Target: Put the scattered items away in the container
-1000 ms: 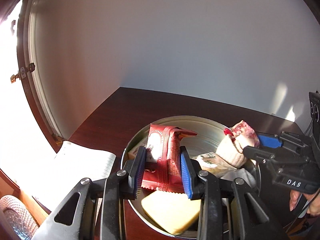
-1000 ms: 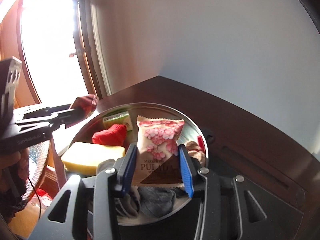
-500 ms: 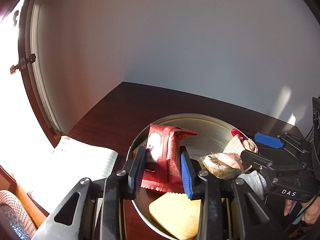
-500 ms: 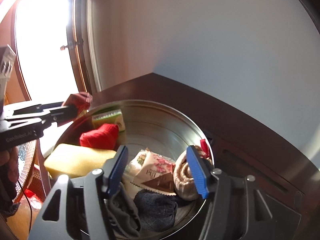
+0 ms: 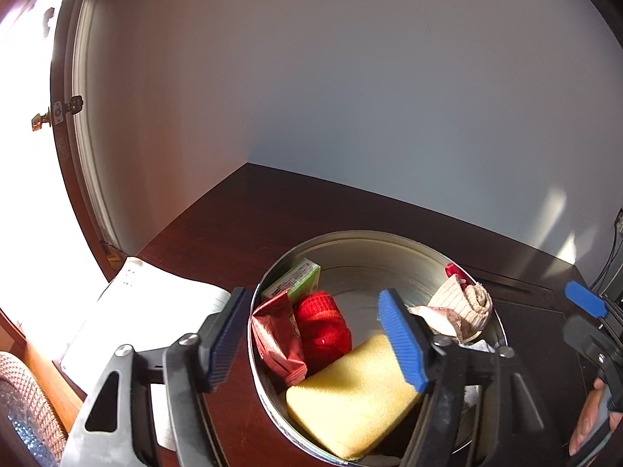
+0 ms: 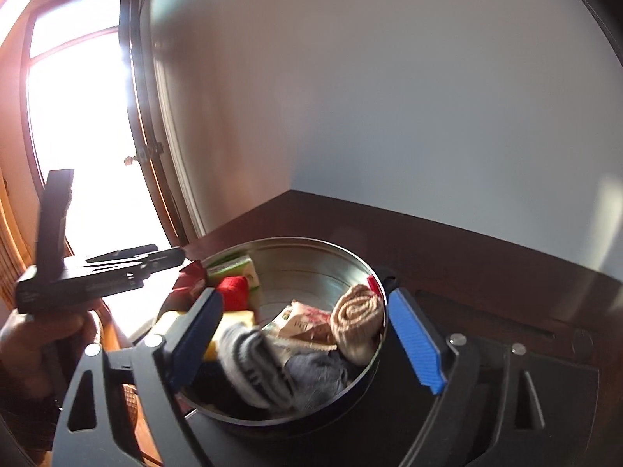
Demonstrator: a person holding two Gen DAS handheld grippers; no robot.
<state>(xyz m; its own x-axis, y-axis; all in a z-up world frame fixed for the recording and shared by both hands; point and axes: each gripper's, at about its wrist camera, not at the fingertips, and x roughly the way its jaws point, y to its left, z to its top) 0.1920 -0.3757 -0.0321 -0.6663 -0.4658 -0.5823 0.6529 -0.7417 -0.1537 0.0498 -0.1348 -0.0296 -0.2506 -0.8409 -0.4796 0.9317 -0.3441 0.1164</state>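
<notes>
Red packet [image 5: 277, 336] dropped into tin [image 5: 373, 238], below opened left hand-held gripper [image 5: 311, 340]

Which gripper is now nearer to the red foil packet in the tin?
Left. The left gripper has its open jaws directly over the red foil packet. The right gripper is across the tin, above the socks.

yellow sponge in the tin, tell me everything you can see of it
The yellow sponge is a thick, soft-looking rectangular block with a porous surface. It lies tilted at the near side of the round metal tin, its upper corner beside the red rolled cloth and near the red snack packet. Neither gripper holds it.
</notes>
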